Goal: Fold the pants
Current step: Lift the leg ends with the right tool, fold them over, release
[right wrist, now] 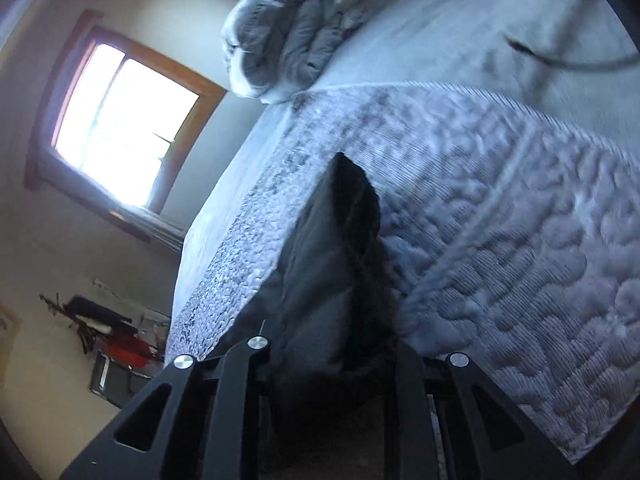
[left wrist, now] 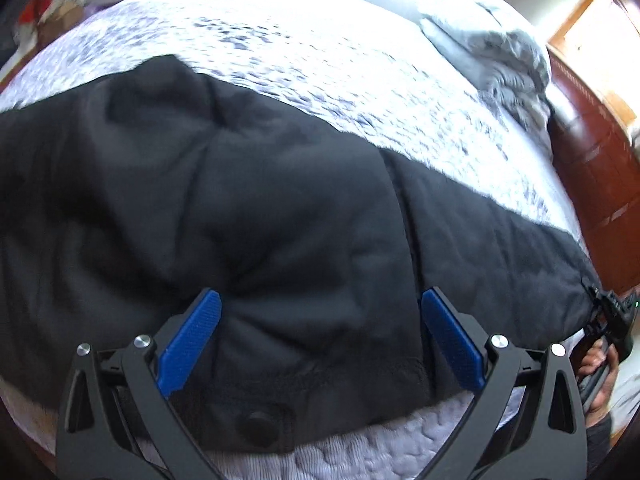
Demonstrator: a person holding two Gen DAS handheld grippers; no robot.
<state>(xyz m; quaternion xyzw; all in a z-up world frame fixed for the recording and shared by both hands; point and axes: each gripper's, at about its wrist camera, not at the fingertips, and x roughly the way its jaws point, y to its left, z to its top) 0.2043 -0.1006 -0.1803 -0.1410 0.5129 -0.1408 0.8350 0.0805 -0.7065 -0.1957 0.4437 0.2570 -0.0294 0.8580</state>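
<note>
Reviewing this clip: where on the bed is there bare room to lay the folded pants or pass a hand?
Free: the wide quilted bedspread beyond the black pants, up to the bunched grey blanket at the far corner. A narrow bare strip lies between the waistband and the near edge. Crowded: the pants span the near side, with the open left gripper over them and the right gripper clamping their end.

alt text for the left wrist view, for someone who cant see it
The left gripper, blue pads spread open, hovers over the waistband end of black pants spread across a quilted white bedspread. At the far right edge the right gripper meets the fabric's end; a rumpled grey blanket lies beyond.
</note>
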